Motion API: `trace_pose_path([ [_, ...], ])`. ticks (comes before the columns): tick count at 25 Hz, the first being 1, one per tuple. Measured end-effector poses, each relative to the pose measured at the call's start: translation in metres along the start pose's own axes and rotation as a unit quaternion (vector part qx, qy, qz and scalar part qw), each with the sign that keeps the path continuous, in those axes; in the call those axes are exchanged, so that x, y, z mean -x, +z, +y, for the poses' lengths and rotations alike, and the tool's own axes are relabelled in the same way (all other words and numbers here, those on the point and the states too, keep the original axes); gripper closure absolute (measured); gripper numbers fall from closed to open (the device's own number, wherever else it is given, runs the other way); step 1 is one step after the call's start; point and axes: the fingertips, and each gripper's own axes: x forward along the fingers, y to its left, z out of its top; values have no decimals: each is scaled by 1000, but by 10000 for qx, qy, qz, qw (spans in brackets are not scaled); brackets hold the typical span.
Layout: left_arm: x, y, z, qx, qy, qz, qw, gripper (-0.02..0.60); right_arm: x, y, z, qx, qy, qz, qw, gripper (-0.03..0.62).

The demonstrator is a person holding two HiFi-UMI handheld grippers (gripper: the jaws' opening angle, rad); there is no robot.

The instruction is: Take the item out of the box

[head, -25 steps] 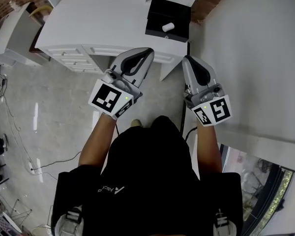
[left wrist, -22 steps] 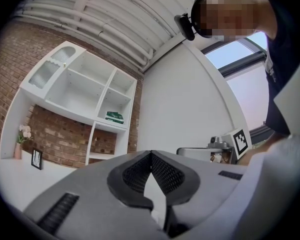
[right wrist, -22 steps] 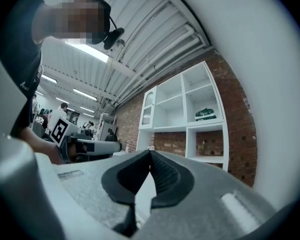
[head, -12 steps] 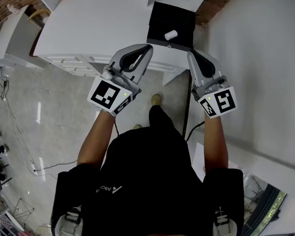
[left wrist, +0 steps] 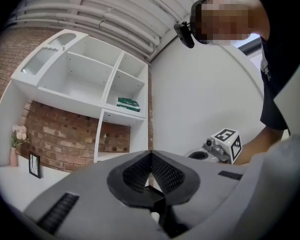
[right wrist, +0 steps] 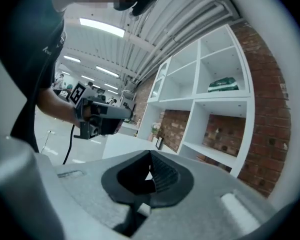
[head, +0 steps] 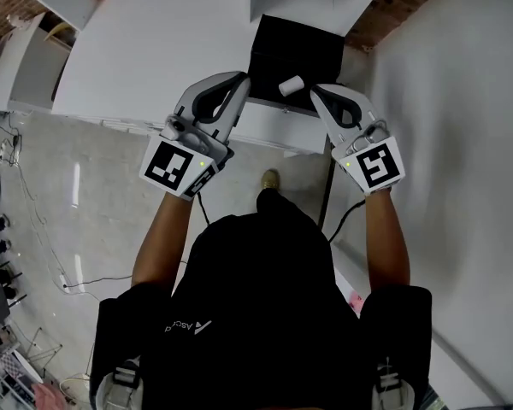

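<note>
The right gripper (head: 318, 92) is keeping its jaws pressed together with nothing between them, and its tip is hanging over the near right corner of the black box (head: 301, 45). Just beside that tip, toward the middle of the box's near edge, the small white cylinder (head: 291, 84) is lying on its side inside the open box. Its long axis is running slantwise across the box, from the near edge toward the far right corner. The left gripper (head: 239, 78), jaws likewise closed on nothing, is pointing at the box's near left corner and is sitting clearly farther from the cylinder than the right one. So the right gripper is looking the likelier one to reach: to my eye it is needing to spread its jaws, swing a little toward the box's centre and dip in across the cylinder's short side. Neither gripper view is showing the cylinder; both are looking over the box at the white shelving (right wrist: 210, 109).
</note>
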Motion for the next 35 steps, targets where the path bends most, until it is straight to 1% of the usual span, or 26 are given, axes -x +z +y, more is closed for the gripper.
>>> trace_pose_path([
  [3,-25,-8,11,-83,75,34,9999,583,-20,-25,-11,385,525,251,9976,592],
  [5,-37,-16,19,-139,118,115,9998,583,-33,-42,-15,734,879,417,9925,591],
  [8,-50,-29,31,-197,201,242,9993,583,-48,-74,-18,1152,1278,870,9812,591],
  [10,-59,-29,36,-84,251,162,9995,583,-57,-94,-17,1400,1563,1174,9707,591],
  [11,-63,-30,38,-28,273,143,9995,583,-62,-104,-15,1529,1730,1319,9640,591],
  [13,-64,-39,44,-7,327,244,9992,583,-69,-122,-10,1806,2078,1617,9476,546],
  [14,-63,-44,47,-15,352,313,9989,583,-73,-131,-7,1952,2244,1761,9384,546],
  [16,-63,-47,52,-25,346,359,9988,583,-80,-146,-1,2236,2548,2034,9185,525],
  [19,-61,-43,53,33,239,244,9994,583,-86,-165,10,2613,2907,2397,8887,500],
  [22,-55,-50,59,108,247,399,9988,583,-90,-184,19,2811,3203,2772,8611,463],
  [25,-48,-56,63,98,161,520,9985,583,-94,-203,25,2967,3400,3094,8371,445],
  [30,-42,-60,67,170,65,582,9981,583,-100,-231,30,3275,3647,3571,7952,404],
  [32,-40,-62,69,192,37,593,9981,583,-100,-239,32,3341,3717,3698,7832,395],
  [35,-41,-64,71,275,44,580,9979,583,-100,-251,35,3458,3792,3807,7692,393],
])
